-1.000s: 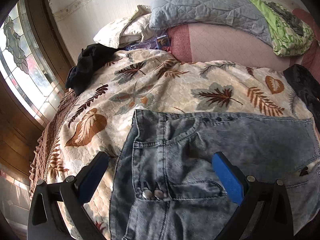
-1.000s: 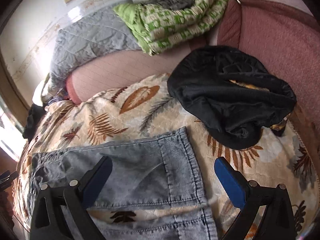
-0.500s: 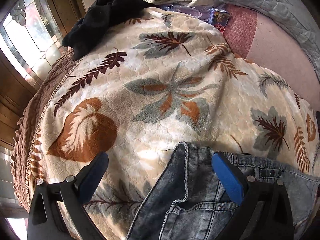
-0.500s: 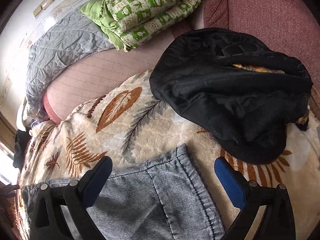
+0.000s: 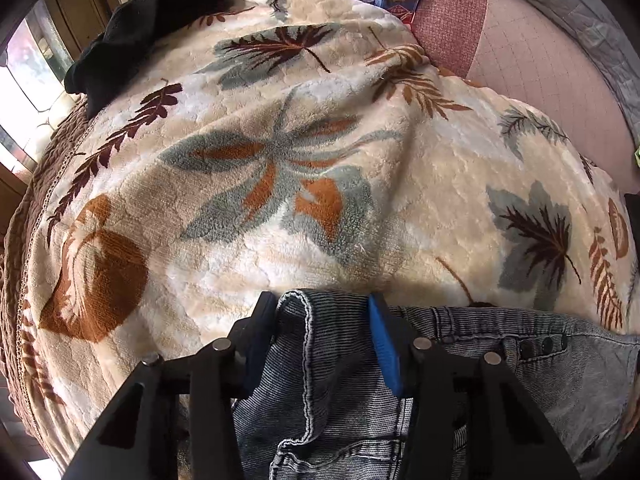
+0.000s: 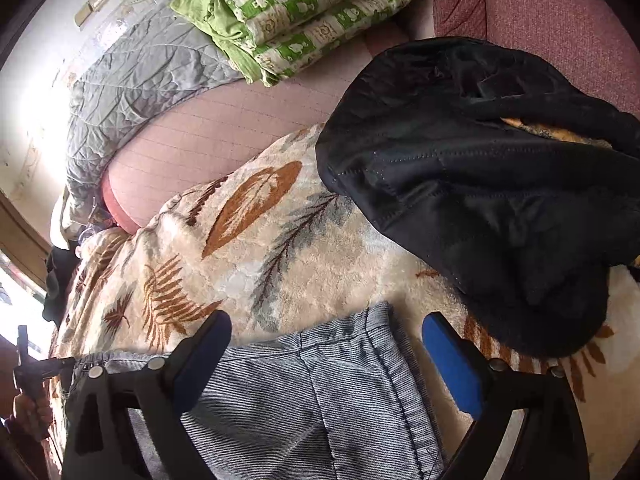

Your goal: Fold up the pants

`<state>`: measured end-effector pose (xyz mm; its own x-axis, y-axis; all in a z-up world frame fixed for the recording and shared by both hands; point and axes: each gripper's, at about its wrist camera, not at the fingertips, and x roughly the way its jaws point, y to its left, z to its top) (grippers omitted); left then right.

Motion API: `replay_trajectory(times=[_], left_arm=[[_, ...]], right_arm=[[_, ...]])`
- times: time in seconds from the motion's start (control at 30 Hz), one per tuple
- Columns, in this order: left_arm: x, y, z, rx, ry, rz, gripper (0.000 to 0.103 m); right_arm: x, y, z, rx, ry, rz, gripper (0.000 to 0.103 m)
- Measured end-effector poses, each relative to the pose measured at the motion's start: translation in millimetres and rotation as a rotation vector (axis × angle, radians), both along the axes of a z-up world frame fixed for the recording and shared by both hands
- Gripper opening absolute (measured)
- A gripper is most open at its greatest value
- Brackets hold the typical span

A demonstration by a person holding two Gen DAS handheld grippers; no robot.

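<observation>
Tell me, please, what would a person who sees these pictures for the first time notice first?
First the grey jeans at the near edge of the leaf-patterned blanket, with the left gripper closing around the corner of their waistband. In the right wrist view the right gripper stands open around the corner of the hem, and a big black jacket lies heaped just beyond it, to the right.

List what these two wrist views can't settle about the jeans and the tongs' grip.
- Left wrist view: jeans legs, cut off by the bottom edge and the left tongs.
- Left wrist view: whether the pads actually pinch the denim.
- Right wrist view: jeans below the corner, cut off by the frame; right tongs open.
- Black garment: type unclear, bunched.
</observation>
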<state>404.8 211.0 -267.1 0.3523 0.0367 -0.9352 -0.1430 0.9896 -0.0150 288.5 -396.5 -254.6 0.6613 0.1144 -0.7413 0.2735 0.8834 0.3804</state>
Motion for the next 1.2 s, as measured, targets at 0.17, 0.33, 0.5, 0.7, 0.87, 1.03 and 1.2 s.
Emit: replay_trajectory(times=[0.17, 0.33, 0.5, 0.7, 0.87, 1.03, 1.2], left_arm=[[-1.3, -11.0, 2.1, 0.066, -0.038, -0.051, 0.045], [-5.4, -15.5, 0.3, 0.121, -0.073, -0.06, 0.046], [-15.2, -17.8, 9.8, 0.127, -0.109, -0.096, 0.018], [-29.9, -28.5, 39.1, 0.123, -0.174, -0.126, 0.012], [-68.8, -22.1, 97.2, 0.062, -0.289, -0.144, 0.012], [-141.4, -8.0, 147.8, 0.035, -0.379, -0.157, 0.012], [-231.7, 10.8, 158.2, 0.014, -0.414, -0.153, 0.012]], right_arm=[[0.3, -12.6, -3.8, 0.042, 0.009, 0.01, 0.091], [5.0, -18.3, -14.6, 0.053, 0.036, 0.014, 0.091], [20.5, -8.6, -33.8, 0.011, 0.095, 0.042, 0.07], [15.3, -6.6, -33.3, -0.048, 0.114, 0.019, 0.021], [-24.7, 1.2, 26.8, -0.096, -0.049, -0.007, 0.021], [-91.9, 2.0, 75.6, -0.064, -0.171, -0.032, 0.021], [-170.5, -5.2, 81.0, -0.016, -0.157, -0.012, 0.021]])
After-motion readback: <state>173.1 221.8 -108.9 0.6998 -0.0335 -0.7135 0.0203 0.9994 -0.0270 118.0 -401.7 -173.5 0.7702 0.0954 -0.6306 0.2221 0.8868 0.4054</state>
